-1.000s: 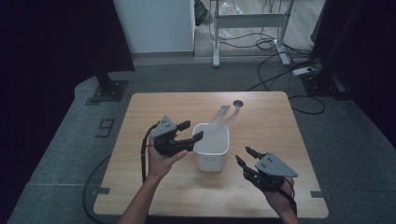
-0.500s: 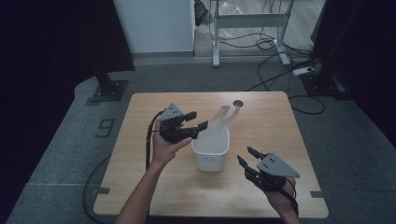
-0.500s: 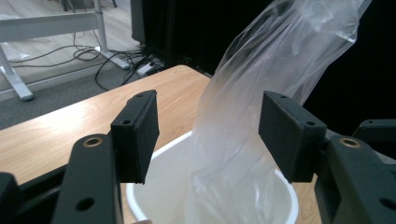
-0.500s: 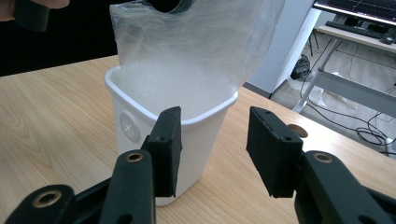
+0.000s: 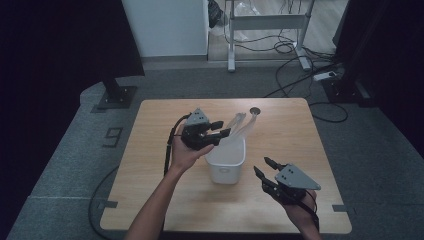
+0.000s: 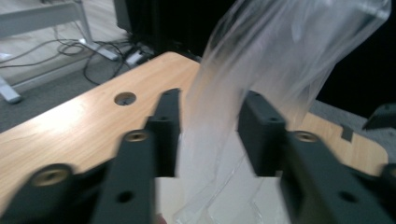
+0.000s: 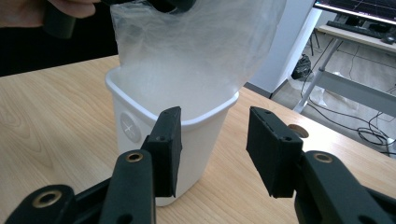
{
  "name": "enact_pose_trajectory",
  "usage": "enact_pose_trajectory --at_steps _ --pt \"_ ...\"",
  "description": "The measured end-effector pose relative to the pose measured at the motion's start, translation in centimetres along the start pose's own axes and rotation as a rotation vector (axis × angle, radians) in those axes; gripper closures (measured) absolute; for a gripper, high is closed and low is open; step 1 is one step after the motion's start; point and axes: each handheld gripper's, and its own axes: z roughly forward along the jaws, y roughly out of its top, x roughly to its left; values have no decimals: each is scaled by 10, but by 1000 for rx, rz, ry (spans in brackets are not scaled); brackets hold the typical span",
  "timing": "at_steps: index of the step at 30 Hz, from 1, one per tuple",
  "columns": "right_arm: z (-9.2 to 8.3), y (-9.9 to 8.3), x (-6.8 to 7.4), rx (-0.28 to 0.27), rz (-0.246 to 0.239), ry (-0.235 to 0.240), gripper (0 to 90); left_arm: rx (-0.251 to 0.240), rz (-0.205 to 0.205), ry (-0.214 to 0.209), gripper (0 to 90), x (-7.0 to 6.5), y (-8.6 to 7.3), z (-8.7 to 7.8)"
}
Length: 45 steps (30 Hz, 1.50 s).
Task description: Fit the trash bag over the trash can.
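a: so what's the left gripper [image 5: 219, 131] up to? looks raised over the far left corner of the white bin [image 5: 226, 160] from the high view.

b: yeah, it's held above the bin rim, jaws pointing right across the top. in the left gripper view the jaws stand apart with the clear plastic bag [image 6: 261, 88] running up between them. can't tell if either pad actually touches the film, it's blurry there, but there's a plain gap so it's not clamped.

a: and the bag itself?

b: bottom end hangs down into the bin just below the tool, top end sticks up past the jaws and leans away toward the far side of the wooden table [image 5: 150, 150]. there's a small round hole [image 6: 125, 98] in the tabletop beyond and left of the jaws in that view.

a: ok, right side?

b: right gripper [image 5: 264, 167] sits low over the table, near the person's edge, well to the right of the bin and apart from it. jaws wide open, nothing in them. its own view looks straight at the bin between the jaws, bag billowing out of the top.
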Motion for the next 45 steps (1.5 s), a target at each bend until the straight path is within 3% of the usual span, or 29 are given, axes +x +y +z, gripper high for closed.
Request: enact_pose_trajectory --at_steps 5,14,23,27,36,45 --pt "-1 2 -1 -2 -1 0 547 -23 -21 -16 808 3 -4 -5" --pt "4 4 4 -1 -7 25 563 -52 -53 16 891 11 -14 -18" --pt "10 8 10 -3 -16 44 568 -55 -41 30 900 14 -20 -21" --pt "9 8 9 -2 -30 52 568 -71 -50 40 900 16 -24 -30" --pt "15 15 13 -10 -29 59 571 -82 -62 56 900 19 -29 -33" --pt "32 41 22 -36 -34 95 574 -86 -81 59 900 21 -39 -35"
